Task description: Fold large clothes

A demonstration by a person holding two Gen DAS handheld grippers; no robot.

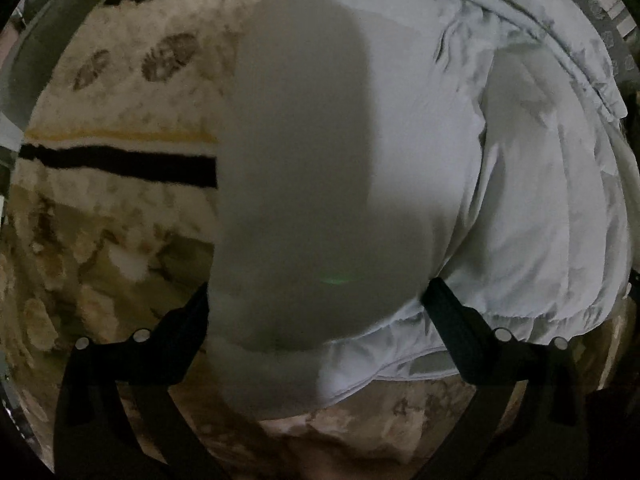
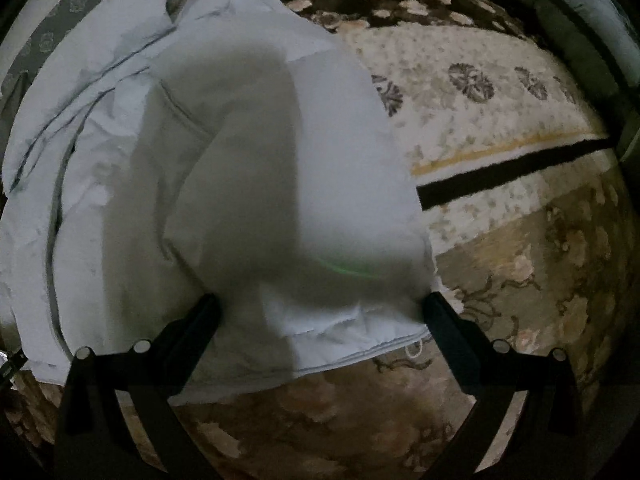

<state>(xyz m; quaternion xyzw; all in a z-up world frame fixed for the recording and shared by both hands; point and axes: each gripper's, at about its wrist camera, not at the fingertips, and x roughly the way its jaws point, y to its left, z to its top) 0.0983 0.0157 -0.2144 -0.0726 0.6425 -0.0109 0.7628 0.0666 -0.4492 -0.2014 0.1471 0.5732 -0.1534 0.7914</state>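
The near fold of the garment [image 1: 304, 184] is a blurred grey mass in the left view, hiding the carpet [image 1: 120, 208] behind it. Both tips of the left gripper [image 1: 316, 300] vanish under cloth, as do those of the right gripper [image 2: 320, 308], so neither grip can be judged. The garment's far edge is cut off.

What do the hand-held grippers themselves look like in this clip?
Both look alike: the left hand-held gripper and right hand-held gripper have matte black angular fingers on black linkage bars with round silver pins. No cables, markings or sleeves show.
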